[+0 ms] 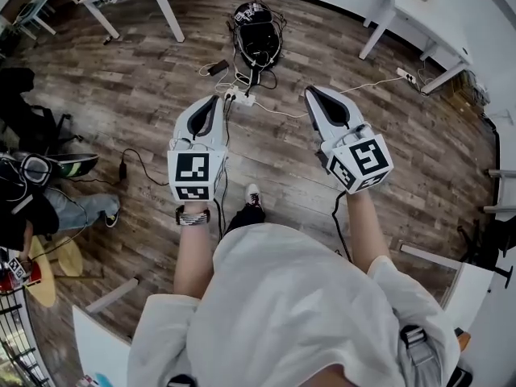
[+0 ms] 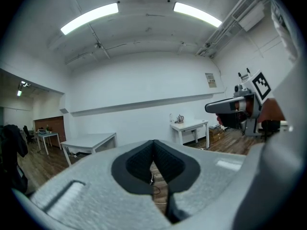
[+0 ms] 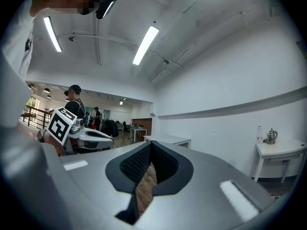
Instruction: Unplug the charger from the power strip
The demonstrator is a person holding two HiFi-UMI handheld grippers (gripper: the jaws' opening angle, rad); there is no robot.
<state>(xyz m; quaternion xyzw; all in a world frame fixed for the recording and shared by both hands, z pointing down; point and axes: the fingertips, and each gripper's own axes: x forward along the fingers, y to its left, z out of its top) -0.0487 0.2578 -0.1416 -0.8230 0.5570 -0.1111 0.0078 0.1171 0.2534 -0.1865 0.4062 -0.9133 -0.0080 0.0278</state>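
Left gripper (image 1: pixel 214 103) and right gripper (image 1: pixel 313 97) are held over the wood floor (image 1: pixel 145 95), jaws closed on nothing, with the power strip (image 1: pixel 240 98), plugs inserted, laid on the floor between their tips.

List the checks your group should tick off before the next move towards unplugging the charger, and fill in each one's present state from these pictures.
1. Power strip in sight on the floor: ok.
2. Left gripper free of any load: ok, jaws together on nothing.
3. Right gripper free of any load: ok, jaws together on nothing.
4. Jaws open, ready to grasp: not ok, both shut.
5. Grippers down at the power strip: not ok, both are held up in front of the person, apart from it.
6. Which plug is the charger's: cannot tell, too small in the head view.
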